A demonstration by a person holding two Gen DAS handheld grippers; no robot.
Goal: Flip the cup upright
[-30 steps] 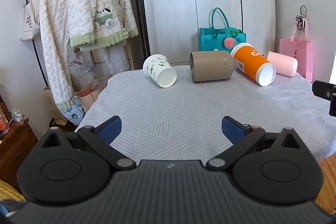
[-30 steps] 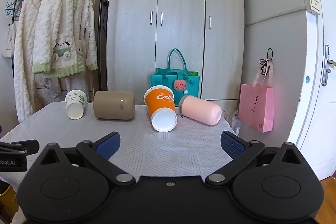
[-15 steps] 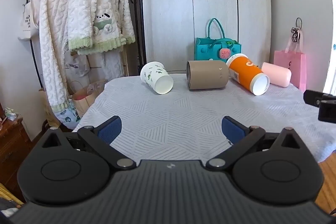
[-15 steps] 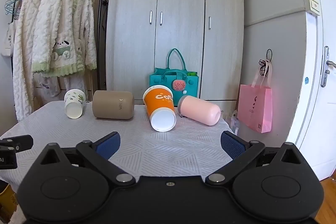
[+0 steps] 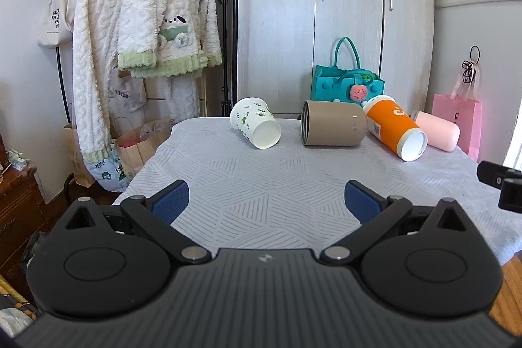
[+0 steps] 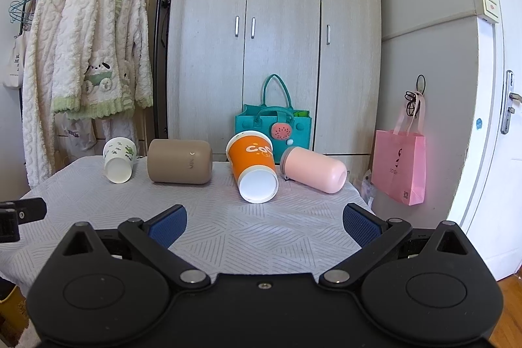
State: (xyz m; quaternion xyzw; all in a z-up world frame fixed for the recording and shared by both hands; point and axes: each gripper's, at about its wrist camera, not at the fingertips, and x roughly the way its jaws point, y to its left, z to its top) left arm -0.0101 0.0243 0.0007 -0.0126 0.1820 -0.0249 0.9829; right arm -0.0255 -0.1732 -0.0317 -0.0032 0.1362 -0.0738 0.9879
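Above the near table edge, left gripper and right gripper gape wide, empty. At twelve o'clock, white cup, tan cup, orange cup, pink cup lie toppled.

Bare tablecloth lies open before 4 cups crowding the far edge.
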